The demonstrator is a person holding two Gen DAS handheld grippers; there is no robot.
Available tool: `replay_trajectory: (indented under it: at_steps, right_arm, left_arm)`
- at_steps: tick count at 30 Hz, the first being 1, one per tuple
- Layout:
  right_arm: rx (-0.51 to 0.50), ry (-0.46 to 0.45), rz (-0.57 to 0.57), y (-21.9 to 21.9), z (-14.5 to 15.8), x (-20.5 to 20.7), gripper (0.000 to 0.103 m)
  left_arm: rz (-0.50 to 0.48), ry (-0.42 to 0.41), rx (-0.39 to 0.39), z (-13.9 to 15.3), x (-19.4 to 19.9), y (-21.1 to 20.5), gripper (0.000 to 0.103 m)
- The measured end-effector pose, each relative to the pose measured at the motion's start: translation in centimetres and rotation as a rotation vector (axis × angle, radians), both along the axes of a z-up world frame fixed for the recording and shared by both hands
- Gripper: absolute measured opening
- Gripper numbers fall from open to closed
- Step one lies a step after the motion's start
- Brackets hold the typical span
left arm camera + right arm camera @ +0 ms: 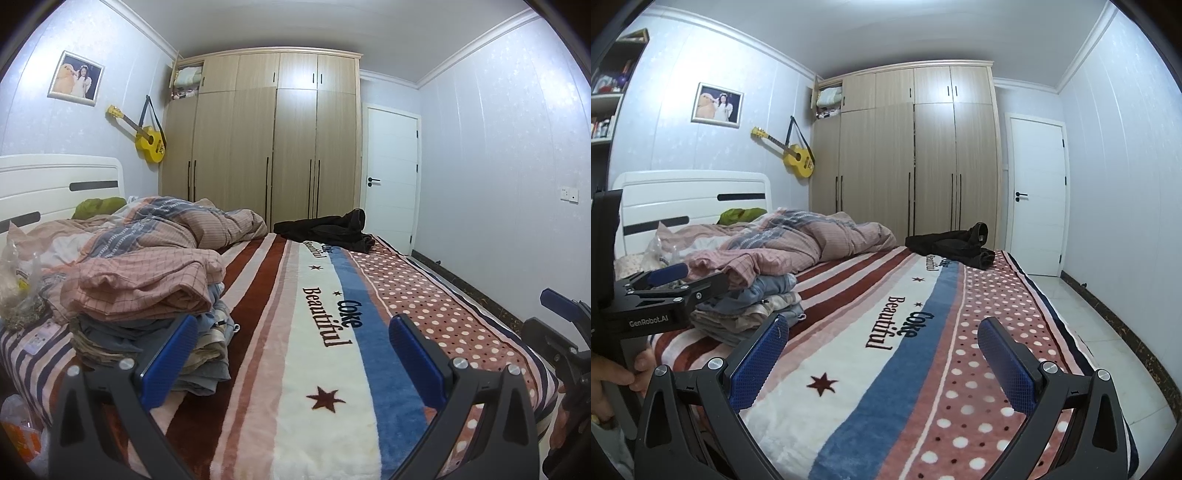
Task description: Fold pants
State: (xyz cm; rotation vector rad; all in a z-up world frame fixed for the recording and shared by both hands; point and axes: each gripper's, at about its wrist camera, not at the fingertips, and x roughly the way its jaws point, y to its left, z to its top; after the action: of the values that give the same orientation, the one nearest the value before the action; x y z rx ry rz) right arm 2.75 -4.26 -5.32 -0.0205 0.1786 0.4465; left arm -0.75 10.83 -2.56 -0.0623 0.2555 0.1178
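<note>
I have both claws raised over the near end of the bed (258, 424), and neither one grips anything. My left claw (293, 332) has its blue pads spread wide apart, with only the striped blanket (325, 369) showing between them. My right claw (882, 334) is likewise spread wide, its pads framing the blue stripe and the dotted band of the same blanket.

The pants (328, 229) (951, 245) are a dark, crumpled heap lying far ahead of both claws, at the far end of the bed, slightly to the right of the left claw's centre line and ahead and a little right of the right claw's. They rest on the blanket, well apart from either claw, with one part bunched up higher at their right side.

To the left of my left claw, just beside its left finger, sits a stack of folded clothes (147, 317) topped with a pink checked piece; in the right wrist view the same stack (753, 299) lies ahead-left of the right claw. Beyond it a rumpled quilt (192, 225) stretches toward the headboard (55, 184).

In the right wrist view I see the left claw's body off to the left, and a hand (613, 384) on its handle. Straight ahead, past the pants, stands the wardrobe (266, 140).
</note>
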Motion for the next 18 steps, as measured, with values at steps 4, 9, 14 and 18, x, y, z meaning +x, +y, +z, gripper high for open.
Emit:
replay_trajectory:
  at_steps: [4,9,14,18]
  right_arm:
    - [0.001,0.0,0.0,0.02,0.0,-0.01,0.102]
    - [0.001,0.0,-0.002,0.11,0.0,-0.07,0.102]
    - [0.0,0.001,-0.002,0.12,-0.02,-0.04,0.102]
    - [0.002,0.002,-0.001,0.13,-0.03,-0.04,0.102]
  left_arm:
    - [-0.003,0.0,0.002,0.06,-0.05,-0.01,0.102]
    - [-0.006,0.001,0.004,0.17,-0.05,-0.01,0.102]
    - [-0.004,0.002,0.002,0.17,-0.02,0.01,0.102]
    - [-0.006,0.001,0.003,0.16,-0.02,0.01,0.102]
